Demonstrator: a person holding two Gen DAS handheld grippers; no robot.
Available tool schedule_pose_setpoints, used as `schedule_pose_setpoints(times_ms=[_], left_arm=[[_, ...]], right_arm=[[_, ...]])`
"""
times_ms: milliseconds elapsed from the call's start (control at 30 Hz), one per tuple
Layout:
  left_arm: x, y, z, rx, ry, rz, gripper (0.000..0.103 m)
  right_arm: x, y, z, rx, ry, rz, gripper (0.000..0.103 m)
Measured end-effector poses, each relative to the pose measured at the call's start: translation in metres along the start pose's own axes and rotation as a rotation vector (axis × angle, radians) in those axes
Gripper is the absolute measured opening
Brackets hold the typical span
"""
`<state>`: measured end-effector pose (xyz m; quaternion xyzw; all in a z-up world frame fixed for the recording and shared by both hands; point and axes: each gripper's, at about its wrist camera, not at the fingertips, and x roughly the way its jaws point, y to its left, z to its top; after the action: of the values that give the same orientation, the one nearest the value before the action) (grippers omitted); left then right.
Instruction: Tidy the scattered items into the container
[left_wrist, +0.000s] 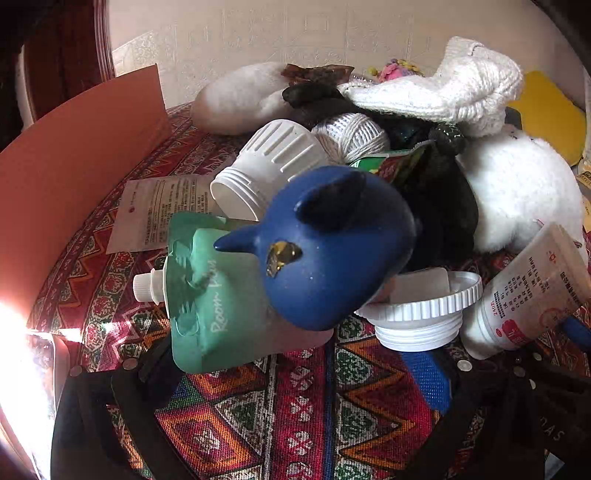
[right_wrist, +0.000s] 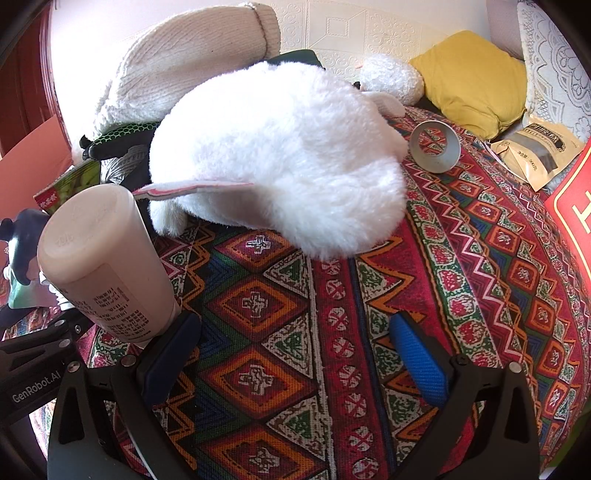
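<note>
In the left wrist view my left gripper (left_wrist: 291, 369) is open over the patterned cloth. A green spouted pouch (left_wrist: 210, 295) and a blue horned toy (left_wrist: 332, 251) lie just ahead between the fingers, with the pouch's lower end close to the left finger. Behind them is a pile: a white jar (left_wrist: 266, 166), a ball of string (left_wrist: 354, 136), a white lid (left_wrist: 421, 314), a white tube bottle (left_wrist: 524, 291), knitted items and plush. My right gripper (right_wrist: 295, 354) is open and empty. A white plush toy (right_wrist: 280, 155) lies ahead of it, and the white bottle (right_wrist: 99, 266) rests against its left finger (right_wrist: 170, 358).
An orange card wall (left_wrist: 74, 155) stands at the left. A paper leaflet (left_wrist: 155, 210) lies flat beside it. A small grey cup (right_wrist: 436, 147) lies on its side, with a yellow cushion (right_wrist: 476, 77), a beige pouch (right_wrist: 535, 155) and a red box (right_wrist: 572, 206) at the right.
</note>
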<state>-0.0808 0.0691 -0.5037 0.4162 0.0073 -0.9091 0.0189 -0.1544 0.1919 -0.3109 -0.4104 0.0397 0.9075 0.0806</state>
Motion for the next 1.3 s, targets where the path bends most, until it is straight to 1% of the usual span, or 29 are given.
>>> schedule_pose_setpoints(times_ms=[67,100,167,267,367,400,433,500,633,667,700,733,833,867,900,933,967,1000,1033,1067,1100,1167,1200,1233,1267,1300], left_arm=[[0.005,-0.002,-0.022,0.0,0.0,0.0,0.103],[0.006,-0.002,-0.021,0.0,0.001,0.0,0.103],[0.009,-0.003,-0.03,0.001,0.001,0.001,0.103],[0.015,-0.006,-0.062,0.001,0.001,0.001,0.103],[0.019,-0.006,-0.06,0.001,0.002,0.001,0.103],[0.02,-0.007,-0.069,0.001,0.002,0.001,0.103],[0.022,-0.007,-0.069,0.001,0.002,0.002,0.103],[0.026,-0.008,-0.089,0.001,0.002,0.002,0.103],[0.032,-0.01,-0.114,0.002,0.003,0.002,0.103],[0.033,-0.01,-0.108,0.002,0.003,0.003,0.103],[0.035,-0.01,-0.117,0.002,0.004,0.003,0.103],[0.036,-0.01,-0.111,0.002,0.004,0.003,0.103],[0.039,-0.012,-0.117,0.003,0.005,0.003,0.103],[0.04,-0.011,-0.111,0.003,0.005,0.003,0.103],[0.042,-0.012,-0.12,0.003,0.005,0.003,0.103],[0.043,-0.012,-0.12,0.003,0.005,0.004,0.103],[0.044,-0.012,-0.119,0.003,0.005,0.004,0.103],[0.043,-0.011,-0.107,0.003,0.006,0.004,0.103],[0.045,-0.012,-0.115,0.003,0.006,0.004,0.103],[0.045,-0.011,-0.104,0.003,0.006,0.004,0.103],[0.045,-0.011,-0.102,0.004,0.006,0.004,0.103],[0.048,-0.012,-0.11,0.004,0.006,0.004,0.103],[0.047,-0.012,-0.1,0.004,0.007,0.005,0.103],[0.049,-0.012,-0.108,0.004,0.007,0.005,0.103],[0.048,-0.012,-0.099,0.004,0.007,0.005,0.103],[0.048,-0.011,-0.096,0.004,0.007,0.005,0.103]], right_arm=[[0.0,0.0,0.0,0.0,0.0,0.0,0.102],[0.0,0.0,0.0,0.0,0.0,0.0,0.102],[0.0,0.0,0.0,0.0,0.0,0.0,0.102],[0.0,0.0,0.0,0.0,0.0,0.0,0.102],[0.0,0.0,-0.001,0.0,0.0,0.0,0.102],[0.0,0.0,-0.001,0.0,0.0,0.0,0.102],[0.0,0.0,-0.001,0.0,0.0,0.0,0.102],[0.0,0.0,-0.001,0.0,0.0,0.0,0.102],[0.0,0.0,-0.001,0.0,0.0,0.0,0.102],[0.0,0.0,-0.001,0.0,0.0,0.0,0.102],[0.0,0.0,-0.001,0.0,0.0,0.0,0.102],[0.0,0.0,-0.001,0.0,0.0,0.0,0.102],[0.0,0.0,-0.001,0.0,0.0,0.0,0.102],[0.0,0.0,-0.001,0.0,0.0,0.0,0.102],[0.0,0.0,-0.001,0.0,0.0,0.0,0.102],[0.0,0.0,-0.001,0.0,0.0,0.0,0.102],[0.0,0.0,-0.001,0.0,0.0,0.0,0.102],[0.0,0.0,-0.001,0.0,0.0,0.0,0.102],[0.0,0.0,-0.001,0.0,0.0,0.0,0.102],[0.0,0.0,-0.001,0.0,0.0,0.0,0.102],[0.0,0.0,-0.001,0.0,0.0,0.0,0.102],[0.0,0.0,-0.001,0.0,0.0,0.0,0.102],[0.0,0.0,-0.002,0.0,0.0,0.0,0.102],[0.001,0.0,-0.002,0.0,0.0,0.0,0.102],[0.001,0.0,-0.002,0.0,0.0,0.0,0.102],[0.001,0.0,-0.002,0.0,0.0,0.0,0.102]])
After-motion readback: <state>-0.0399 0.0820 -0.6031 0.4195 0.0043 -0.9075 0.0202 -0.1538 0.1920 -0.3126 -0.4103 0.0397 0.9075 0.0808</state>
